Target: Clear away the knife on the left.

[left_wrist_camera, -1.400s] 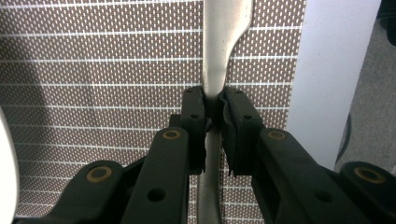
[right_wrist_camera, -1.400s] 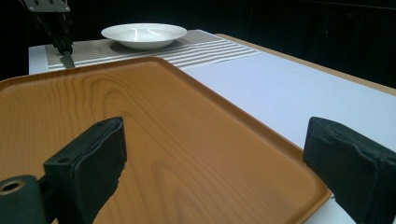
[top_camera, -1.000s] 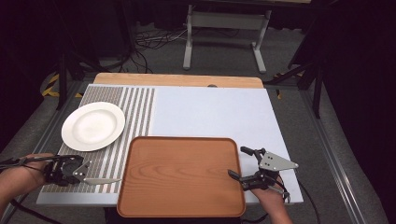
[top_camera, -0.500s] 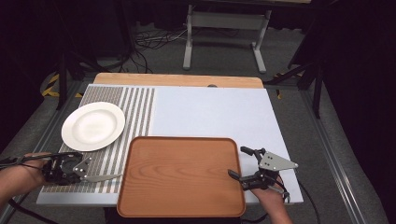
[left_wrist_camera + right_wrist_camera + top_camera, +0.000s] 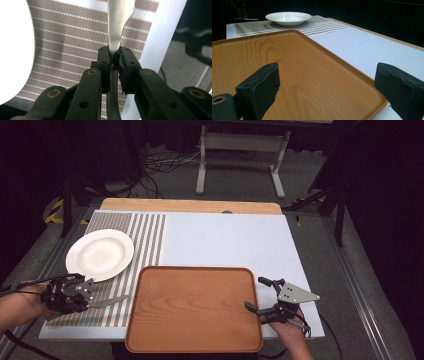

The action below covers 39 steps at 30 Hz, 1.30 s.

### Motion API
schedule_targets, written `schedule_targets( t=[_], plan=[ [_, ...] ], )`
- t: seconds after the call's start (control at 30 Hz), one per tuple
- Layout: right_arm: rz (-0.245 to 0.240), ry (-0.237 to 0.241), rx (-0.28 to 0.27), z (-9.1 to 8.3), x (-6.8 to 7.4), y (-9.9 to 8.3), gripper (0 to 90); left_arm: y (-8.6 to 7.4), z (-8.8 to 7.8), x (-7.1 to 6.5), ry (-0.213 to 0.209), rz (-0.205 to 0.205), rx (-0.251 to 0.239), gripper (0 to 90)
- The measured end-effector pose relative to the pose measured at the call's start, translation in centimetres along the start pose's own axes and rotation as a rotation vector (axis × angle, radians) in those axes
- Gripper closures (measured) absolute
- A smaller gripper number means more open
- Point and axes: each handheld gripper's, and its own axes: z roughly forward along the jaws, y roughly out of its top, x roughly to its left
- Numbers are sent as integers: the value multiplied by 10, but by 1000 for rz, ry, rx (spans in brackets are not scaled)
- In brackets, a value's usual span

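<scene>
The left gripper [image 5: 82, 296] sits left of the tray [image 5: 194, 309], over the striped mat [image 5: 102, 292], and is clenched on a knife [image 5: 111, 300]. In the left gripper view the pads [image 5: 126, 65] pinch the knife [image 5: 116, 27] at the narrow neck where handle meets blade, with the handle running back between the jaws and the blade pointing on toward the tray's left edge. The knife looks like plain metal: stiff, light for its length, smooth and likely slippery, so a narrow pinch could let it swivel or slide. Holding at the neck or a little farther back on the handle seems the safer grip, blade kept level. The plate [image 5: 100, 254] lies beyond the gripper on the mat, near the tray's far left corner, and looks breakable, so the blade should steer clear of it.

At the tray's right edge the right gripper [image 5: 265, 297] rests with jaws spread wide, grasping nothing; the tray rim [image 5: 364, 77] passes between them.
</scene>
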Motion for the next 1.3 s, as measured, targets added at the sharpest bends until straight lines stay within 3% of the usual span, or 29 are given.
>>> schedule_targets(
  t=[0.03, 0.17, 0.2, 0.43, 0.53, 0.63, 0.83, 0.93, 1.2, 1.3],
  plan=[
    [-1, -1, 0, 0, 0, 0, 69, 2, -2, 1, -10, -28, -24, 803],
    [-3, -2, 0, -1, 0, 0, 69, 4, -6, 1, -20, -56, -47, 803],
    [-3, -2, 0, -1, 0, 0, 69, 6, -9, 1, -24, -84, -64, 803],
    [-4, -6, -3, -1, 0, 1, 70, 14, -20, 2, -100, -174, -174, 803],
    [-6, -7, -4, -2, 0, 1, 70, 19, -23, 2, -127, -200, -209, 803],
    [-5, -6, -2, -2, 0, 1, 69, 22, -27, 3, -174, -207, -274, 803],
    [-8, -7, -4, -3, 0, 1, 70, 33, -28, 0, -228, -247, -337, 803],
    [-7, -7, -3, -3, 0, 1, 71, 39, -28, -1, -241, -289, -346, 803],
    [-7, -7, -1, -3, 1, 0, 71, 52, -26, -3, -221, -319, -367, 802],
    [-9, -3, 0, -2, 1, 0, 71, 56, -25, -3, -224, -351, -382, 803]
  ],
)
